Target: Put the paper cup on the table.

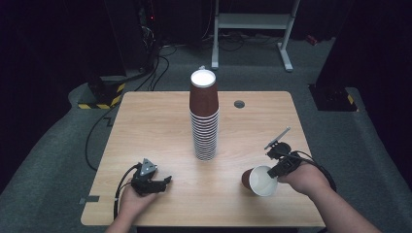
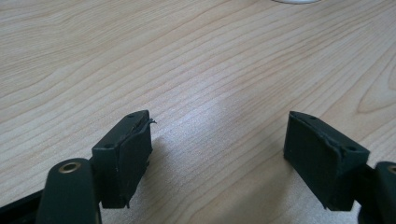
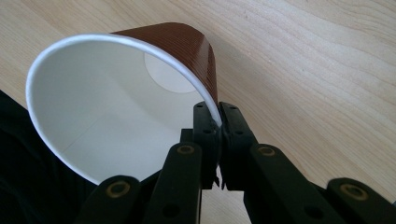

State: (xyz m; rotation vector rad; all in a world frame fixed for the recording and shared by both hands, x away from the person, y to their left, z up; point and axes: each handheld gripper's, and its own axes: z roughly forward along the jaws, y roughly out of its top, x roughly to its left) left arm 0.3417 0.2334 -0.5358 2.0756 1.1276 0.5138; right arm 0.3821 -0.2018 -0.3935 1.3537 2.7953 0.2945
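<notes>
Wooden table, light grain. At its centre a tall stack of brown paper cups, nested mouth-down, so the white disc on top is the base of the uppermost cup.

Right gripper, near right part of the table: jaws clamped on the rim of a single brown paper cup, one jaw inside the wall, one outside. Cup is tipped on its side, mouth towards the person. In the right gripper view the cup shows a white interior with nothing in it (round bottom plainly visible).

Left gripper, near left part of the table, well apart from the stack: jaws spread wide, nothing between them, bare tabletop under the pads in the left gripper view.
</notes>
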